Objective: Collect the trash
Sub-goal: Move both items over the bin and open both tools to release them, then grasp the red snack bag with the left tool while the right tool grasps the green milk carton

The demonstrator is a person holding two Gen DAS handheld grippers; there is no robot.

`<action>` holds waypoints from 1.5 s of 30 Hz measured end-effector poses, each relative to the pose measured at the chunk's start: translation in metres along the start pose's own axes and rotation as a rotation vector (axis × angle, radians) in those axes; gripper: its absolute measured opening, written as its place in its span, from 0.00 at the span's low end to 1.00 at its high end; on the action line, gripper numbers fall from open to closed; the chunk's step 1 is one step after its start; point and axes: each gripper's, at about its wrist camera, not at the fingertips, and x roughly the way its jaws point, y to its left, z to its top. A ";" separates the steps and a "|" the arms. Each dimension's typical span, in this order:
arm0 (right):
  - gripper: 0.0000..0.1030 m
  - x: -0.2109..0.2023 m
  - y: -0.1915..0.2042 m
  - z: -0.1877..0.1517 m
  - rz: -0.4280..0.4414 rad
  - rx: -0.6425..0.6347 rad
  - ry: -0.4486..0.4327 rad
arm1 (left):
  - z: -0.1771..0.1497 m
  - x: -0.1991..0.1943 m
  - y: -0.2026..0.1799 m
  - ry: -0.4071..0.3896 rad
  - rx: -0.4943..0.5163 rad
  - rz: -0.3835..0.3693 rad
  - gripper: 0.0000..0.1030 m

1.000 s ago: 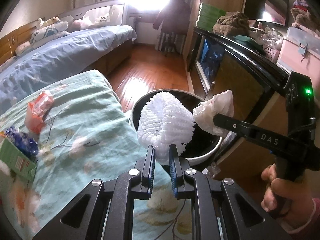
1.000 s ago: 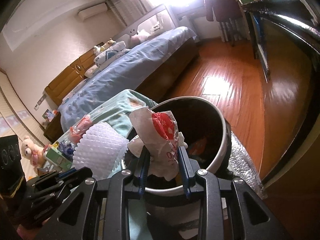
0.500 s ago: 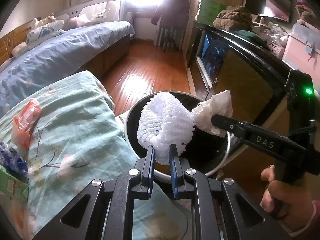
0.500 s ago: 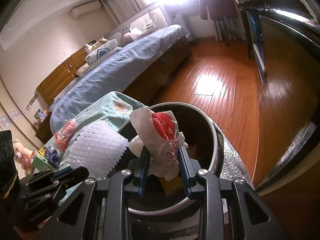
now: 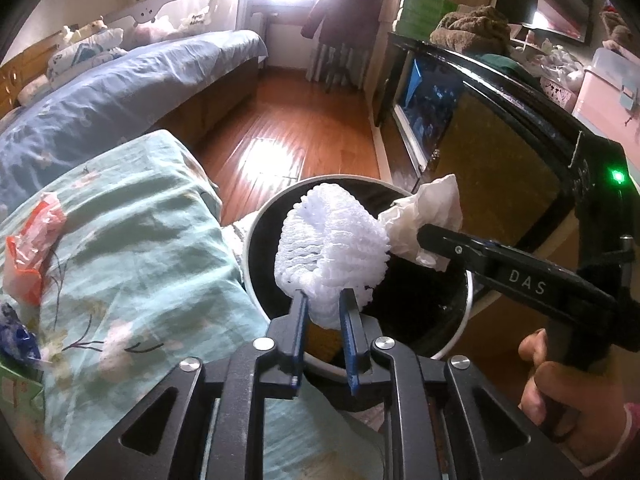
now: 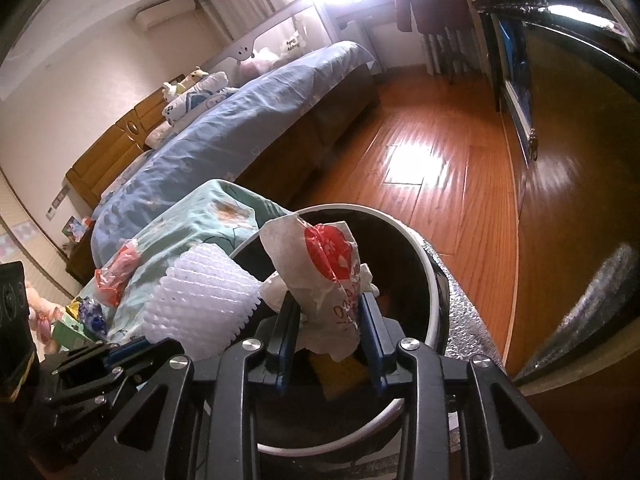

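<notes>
My left claw (image 5: 323, 305) has just been easing open, the white foam net (image 5: 330, 252) still between its jaws; my right claw (image 6: 330, 312), also loosening, brackets the red-and-white wrapper (image 6: 328, 276). Just past both tips gapes the black bin (image 6: 434, 280), with more litter on the green quilt (image 5: 132, 240) off to my left.

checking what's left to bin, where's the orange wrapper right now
The orange wrapper lies on the teal floral cover, at the left of the left wrist view, well left of the bin.
</notes>
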 end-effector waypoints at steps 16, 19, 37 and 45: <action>0.78 -0.024 0.020 -0.017 0.051 0.004 -0.022 | -0.043 -0.050 0.016 -0.080 -0.114 0.026 0.59; 0.79 -0.030 0.035 -0.024 0.074 -0.012 -0.030 | -0.060 -0.066 0.020 -0.093 -0.142 0.044 0.61; 0.79 -0.026 0.137 -0.071 0.248 -0.141 0.043 | -0.140 -0.159 0.081 -0.152 -0.331 0.202 0.63; 0.79 -0.012 0.183 -0.090 0.299 -0.232 0.097 | -0.165 -0.191 0.118 -0.162 -0.405 0.260 0.63</action>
